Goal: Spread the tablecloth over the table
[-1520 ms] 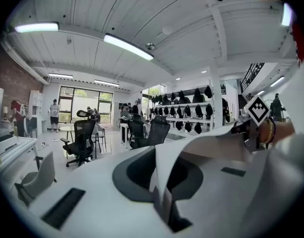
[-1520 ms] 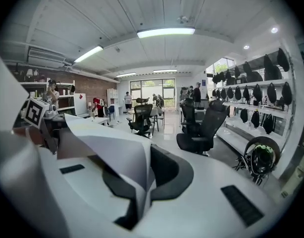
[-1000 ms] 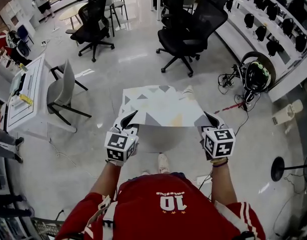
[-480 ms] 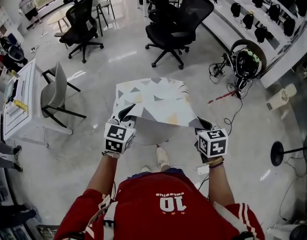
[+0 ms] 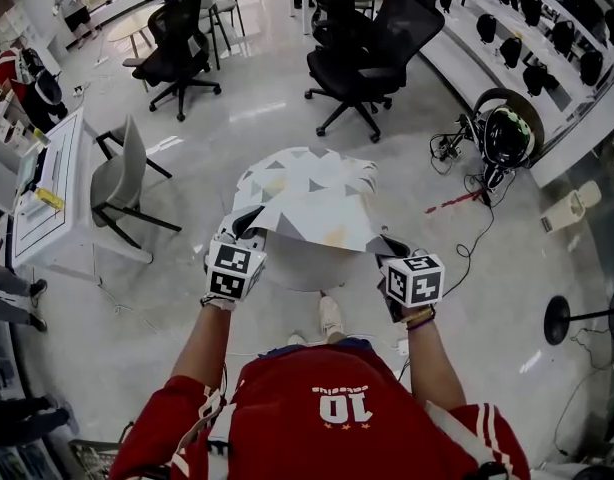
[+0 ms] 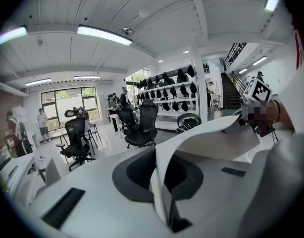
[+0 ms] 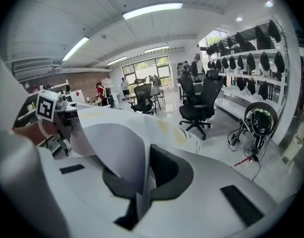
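Pinching white fabric tablecloth [image 5: 309, 200] with grey and yellow triangles: left hand-held gripper [image 5: 245, 224] clamped on 8 o'clock corner, right hand-held gripper [image 5: 390, 247] on 4 o'clock corner. Cloth over round white tabletop [image 5: 305, 271].

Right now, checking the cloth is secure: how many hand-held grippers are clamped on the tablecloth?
2. The left hand-held gripper grips the tablecloth at its near left corner, the right hand-held gripper at its near right corner.

My wearer's red jersey [image 5: 337, 438] shows a white 10, striped sleeves [image 5: 479, 436]; left gripper [image 5: 249, 220] and right gripper [image 5: 391, 247], white, bear black-and-white marker cubes [image 5: 230, 271].
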A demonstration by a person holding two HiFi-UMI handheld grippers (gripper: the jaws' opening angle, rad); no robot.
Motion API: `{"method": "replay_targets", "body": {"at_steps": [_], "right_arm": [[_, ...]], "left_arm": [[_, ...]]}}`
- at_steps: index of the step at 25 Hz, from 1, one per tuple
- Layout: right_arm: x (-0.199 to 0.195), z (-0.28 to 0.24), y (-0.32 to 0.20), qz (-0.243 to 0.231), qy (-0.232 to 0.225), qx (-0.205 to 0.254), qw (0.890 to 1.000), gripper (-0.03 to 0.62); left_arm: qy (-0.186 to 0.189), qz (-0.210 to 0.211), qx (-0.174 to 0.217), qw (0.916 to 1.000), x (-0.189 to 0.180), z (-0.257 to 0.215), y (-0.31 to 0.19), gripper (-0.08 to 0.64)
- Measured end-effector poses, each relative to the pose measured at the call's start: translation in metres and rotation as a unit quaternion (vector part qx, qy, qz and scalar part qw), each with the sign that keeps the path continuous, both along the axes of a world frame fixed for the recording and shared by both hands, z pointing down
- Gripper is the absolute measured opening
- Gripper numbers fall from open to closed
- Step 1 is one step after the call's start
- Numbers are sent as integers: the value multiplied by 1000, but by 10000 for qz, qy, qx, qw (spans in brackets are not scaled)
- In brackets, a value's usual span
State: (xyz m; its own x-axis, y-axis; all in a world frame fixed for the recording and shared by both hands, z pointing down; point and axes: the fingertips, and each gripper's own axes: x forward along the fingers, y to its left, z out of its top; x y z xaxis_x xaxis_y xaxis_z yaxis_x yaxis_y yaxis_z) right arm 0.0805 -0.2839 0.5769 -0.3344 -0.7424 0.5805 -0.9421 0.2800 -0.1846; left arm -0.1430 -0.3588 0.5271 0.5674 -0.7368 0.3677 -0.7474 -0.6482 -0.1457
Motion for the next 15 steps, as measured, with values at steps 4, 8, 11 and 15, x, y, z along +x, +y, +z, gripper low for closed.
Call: {"method": "replay_targets", "body": {"at_steps": [4, 8, 11, 15], "right_arm": [[-6, 11, -16, -53, 73, 67, 9999, 17], [-7, 26, -19, -151, 111, 80, 9998, 17], [-6, 38, -19, -114, 157, 11, 9998, 17], [-3, 54, -13, -167, 366, -45, 9992, 17]], "left_arm": [[301, -204, -267, 9990, -12, 21, -4, 11], [241, -295, -457, 9982, -16, 42, -1, 11], [213, -281, -632, 9974, -18, 57, 3, 12], [218, -208, -807, 9963, -17, 75, 9, 18]]}}
